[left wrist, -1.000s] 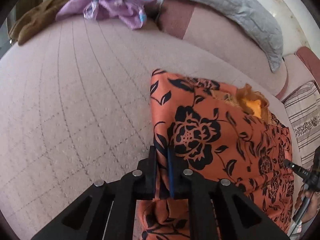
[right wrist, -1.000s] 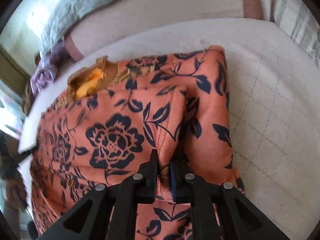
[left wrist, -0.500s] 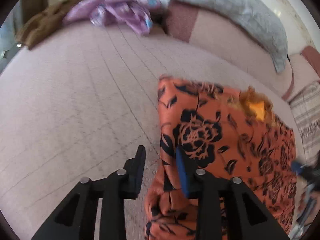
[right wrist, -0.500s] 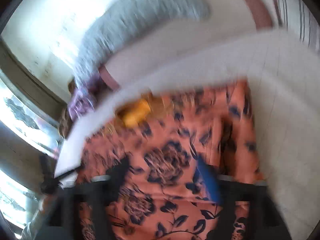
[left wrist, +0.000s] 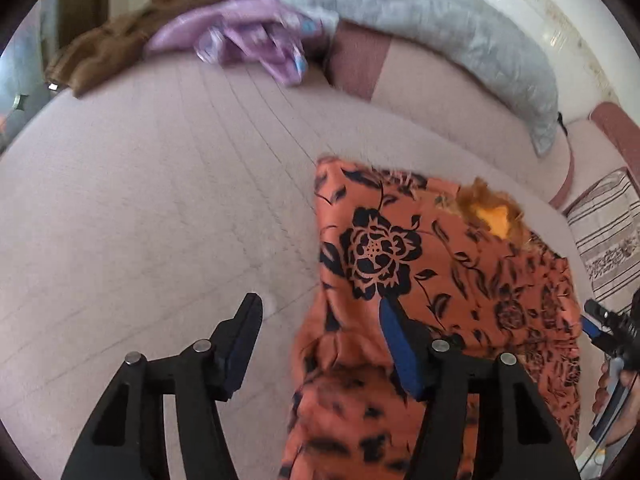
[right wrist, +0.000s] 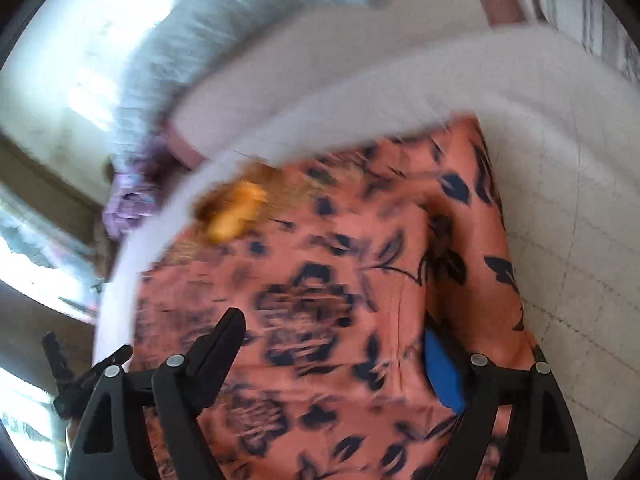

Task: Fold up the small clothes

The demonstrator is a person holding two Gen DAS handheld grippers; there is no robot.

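Note:
An orange garment with a black flower print [left wrist: 440, 264] lies folded on the pale pink quilted bed cover [left wrist: 140, 208]; a yellow-orange patch [left wrist: 494, 218] shows at its far edge. My left gripper [left wrist: 320, 312] is open over the garment's left edge, its blue-padded finger resting on the cloth, holding nothing. My right gripper [right wrist: 336, 336] is open wide above the same garment [right wrist: 320, 288], empty. The right gripper also shows at the right edge of the left wrist view [left wrist: 608, 324].
A purple garment [left wrist: 248, 40] and a brown one [left wrist: 108, 44] lie at the far end of the bed. A grey quilt [left wrist: 440, 24] drapes over the pink backrest. A striped cushion [left wrist: 604, 236] sits at the right. A window [right wrist: 32, 248] is on the left.
Both grippers were shut on the orange garment's near edge one second ago; they have let go, opened wide and drawn back a little. The garment stays on the bed.

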